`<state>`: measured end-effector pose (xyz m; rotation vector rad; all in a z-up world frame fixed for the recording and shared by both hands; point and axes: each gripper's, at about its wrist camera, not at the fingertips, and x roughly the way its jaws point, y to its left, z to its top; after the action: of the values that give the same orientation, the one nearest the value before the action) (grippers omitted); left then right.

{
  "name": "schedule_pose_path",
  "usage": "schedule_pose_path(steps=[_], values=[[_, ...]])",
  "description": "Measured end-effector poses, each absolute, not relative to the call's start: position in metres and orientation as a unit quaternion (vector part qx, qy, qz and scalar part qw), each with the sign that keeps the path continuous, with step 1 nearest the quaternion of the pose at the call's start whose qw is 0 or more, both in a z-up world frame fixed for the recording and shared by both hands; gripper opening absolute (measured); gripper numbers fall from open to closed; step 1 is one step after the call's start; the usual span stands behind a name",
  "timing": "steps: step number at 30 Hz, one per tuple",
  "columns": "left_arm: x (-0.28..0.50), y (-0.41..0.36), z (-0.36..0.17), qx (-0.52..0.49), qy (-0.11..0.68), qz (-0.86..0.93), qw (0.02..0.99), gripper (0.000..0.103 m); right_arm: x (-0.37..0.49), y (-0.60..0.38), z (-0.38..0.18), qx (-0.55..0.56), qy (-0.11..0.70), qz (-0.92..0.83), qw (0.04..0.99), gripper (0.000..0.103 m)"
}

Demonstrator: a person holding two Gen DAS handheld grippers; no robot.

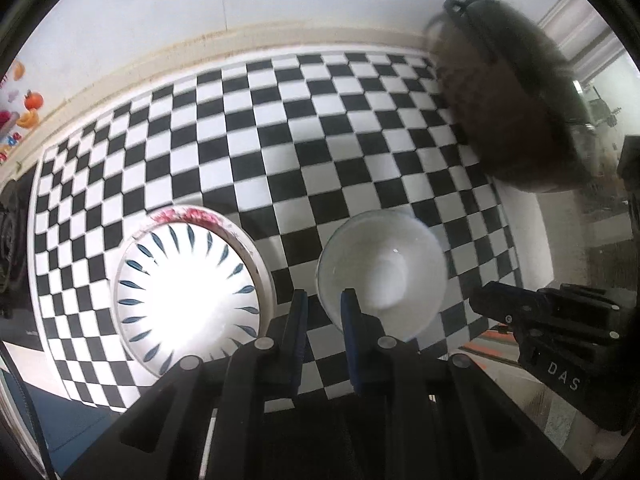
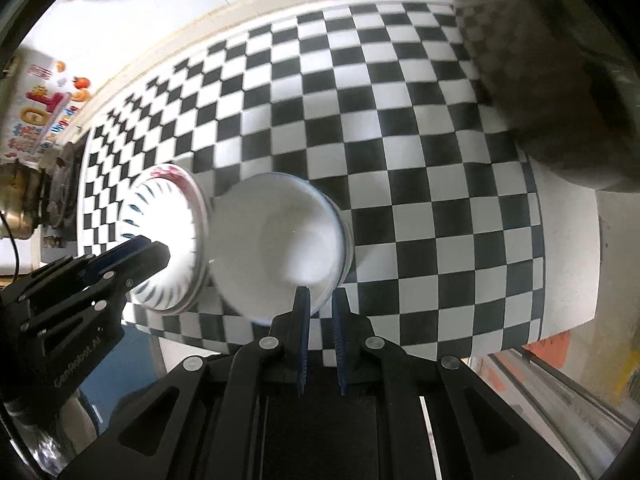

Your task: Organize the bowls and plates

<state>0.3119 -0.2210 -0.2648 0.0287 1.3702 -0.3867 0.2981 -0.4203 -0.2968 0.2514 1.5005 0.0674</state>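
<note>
A stack of plates [image 1: 188, 292], the top one white with blue leaf marks and a red-patterned one beneath, lies on the checkered cloth [image 1: 280, 140]. A white bowl [image 1: 384, 272] sits to its right. My left gripper [image 1: 324, 300] hovers between plates and bowl, jaws slightly apart and empty; its right finger overlaps the bowl's near-left rim. In the right wrist view my right gripper [image 2: 320, 296] is shut on the near rim of the white bowl [image 2: 280, 240]. The plate stack [image 2: 168, 240] lies left of it, with my left gripper [image 2: 156, 252] over it.
A dark lidded pot [image 1: 516, 96] stands at the far right of the cloth, blurred. A beige wall edge [image 1: 200, 48] runs behind. A stove burner [image 2: 60, 192] and metal kettle [image 2: 16, 200] sit at the left. The table's right edge [image 2: 568, 280] drops off.
</note>
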Motion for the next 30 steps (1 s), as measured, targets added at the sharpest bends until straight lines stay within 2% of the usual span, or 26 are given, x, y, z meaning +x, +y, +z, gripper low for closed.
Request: schedule_pose_path(steps=[11,23,24,25,27,29,30], values=[[0.287,-0.208,-0.194,0.017,0.594,-0.197,0.780,0.015,0.253,-0.412,-0.213,0.119,0.620,0.036,0.774,0.014],[0.261,-0.207,-0.159,0.033,0.575,-0.212,0.790,0.015,0.226,-0.410,-0.172,0.122,0.600,0.038,0.790,0.014],[0.260,-0.207,-0.159,0.034,0.573,-0.212,0.791,0.017,0.225,-0.410,-0.172,0.123,0.600,0.038,0.789,0.014],[0.260,-0.206,-0.159,0.033,0.573,-0.212,0.791,0.023,0.226,-0.410,-0.172,0.122,0.601,0.039,0.789,0.014],[0.259,-0.204,-0.159,0.026,0.570,-0.212,0.793,0.031,0.225,-0.410,-0.172,0.120,0.605,0.038,0.786,0.028],[0.260,-0.203,-0.160,0.021,0.569,-0.210,0.795,0.035,0.225,-0.411,-0.173,0.120,0.605,0.036,0.787,0.054],[0.261,-0.201,-0.162,0.018,0.569,-0.208,0.795,0.040,0.225,-0.412,-0.173,0.123,0.604,0.035,0.786,0.058]])
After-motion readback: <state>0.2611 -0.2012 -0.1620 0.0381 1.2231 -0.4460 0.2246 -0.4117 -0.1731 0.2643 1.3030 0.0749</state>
